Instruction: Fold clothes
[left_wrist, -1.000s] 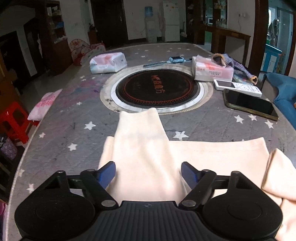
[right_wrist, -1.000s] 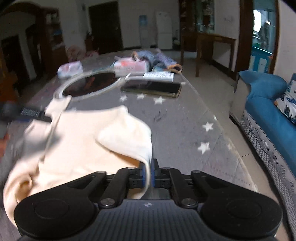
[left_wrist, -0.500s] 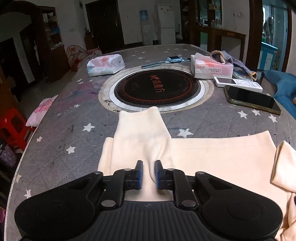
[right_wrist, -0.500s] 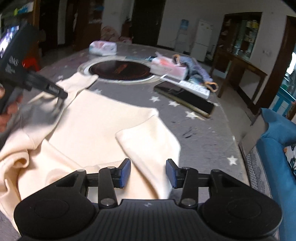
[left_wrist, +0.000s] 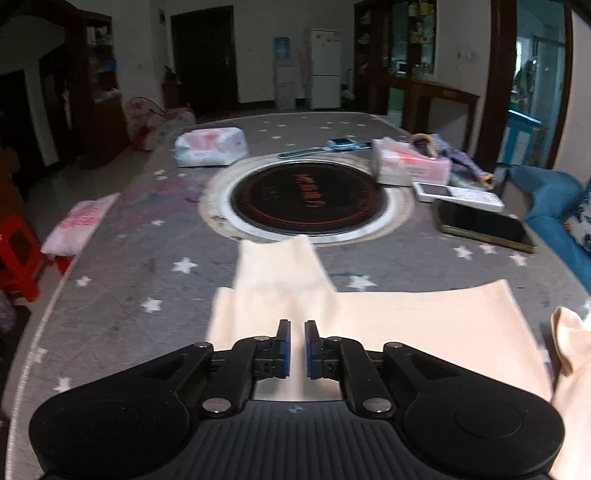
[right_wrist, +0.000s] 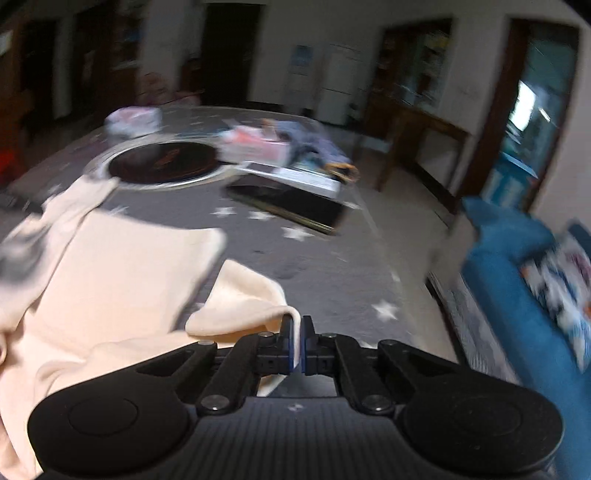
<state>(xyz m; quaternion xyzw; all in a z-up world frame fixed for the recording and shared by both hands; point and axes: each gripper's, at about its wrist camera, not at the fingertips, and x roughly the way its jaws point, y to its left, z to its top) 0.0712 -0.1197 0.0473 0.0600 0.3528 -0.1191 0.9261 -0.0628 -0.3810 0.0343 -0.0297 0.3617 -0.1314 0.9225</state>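
We see the right gripper (right_wrist: 297, 341), apart half a second back, has just closed on the cream garment's (left_wrist: 424, 325) sleeve (right_wrist: 243, 302) | left gripper (left_wrist: 297, 349) narrowed from wide, cloth between its pads, grip uncertain | garment spread on the bench (left_wrist: 129, 280).

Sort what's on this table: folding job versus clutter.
Job: cream garment, left gripper, right gripper shut on its sleeve.
Clutter: tissue packs, watch, remote, tablet, pink bag.
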